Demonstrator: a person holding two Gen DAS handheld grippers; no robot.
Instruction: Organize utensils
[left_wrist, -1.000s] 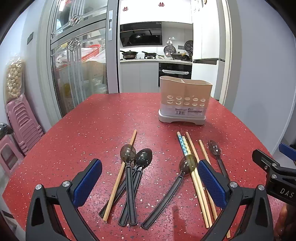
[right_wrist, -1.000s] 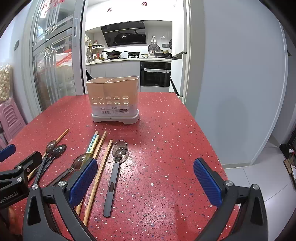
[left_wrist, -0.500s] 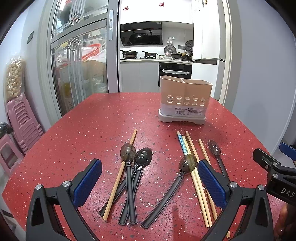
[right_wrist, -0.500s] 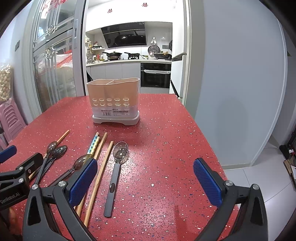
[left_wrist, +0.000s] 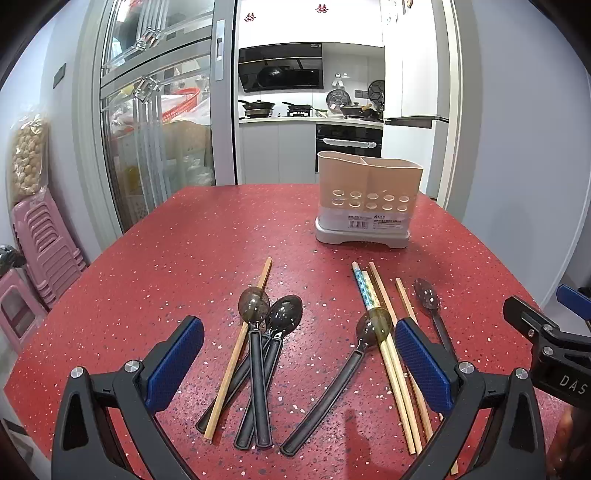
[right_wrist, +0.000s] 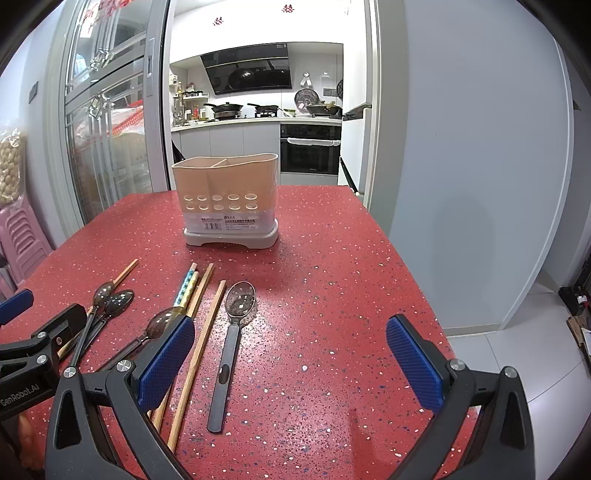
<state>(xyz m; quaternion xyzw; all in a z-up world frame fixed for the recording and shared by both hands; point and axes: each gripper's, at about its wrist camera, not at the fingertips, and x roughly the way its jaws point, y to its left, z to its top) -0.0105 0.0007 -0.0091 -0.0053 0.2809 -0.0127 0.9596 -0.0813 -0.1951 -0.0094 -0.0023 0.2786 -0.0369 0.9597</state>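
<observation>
Both grippers, left (left_wrist: 295, 362) & right (right_wrist: 290, 354), have jaws spread, holding nothing. We think the spoon (right_wrist: 232, 332) is light, stiff, slippery; grab its flat handle mid-way.

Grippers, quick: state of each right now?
Left gripper: open, holding nothing, above the spoons.
Right gripper: open, holding nothing.

Holder (left_wrist: 367, 201) behind spoons (left_wrist: 258, 354), chopsticks (left_wrist: 388, 343) on table (left_wrist: 166, 258).

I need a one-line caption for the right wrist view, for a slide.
Open right hand-held gripper above a red table with spoons, chopsticks and an empty holder.
</observation>
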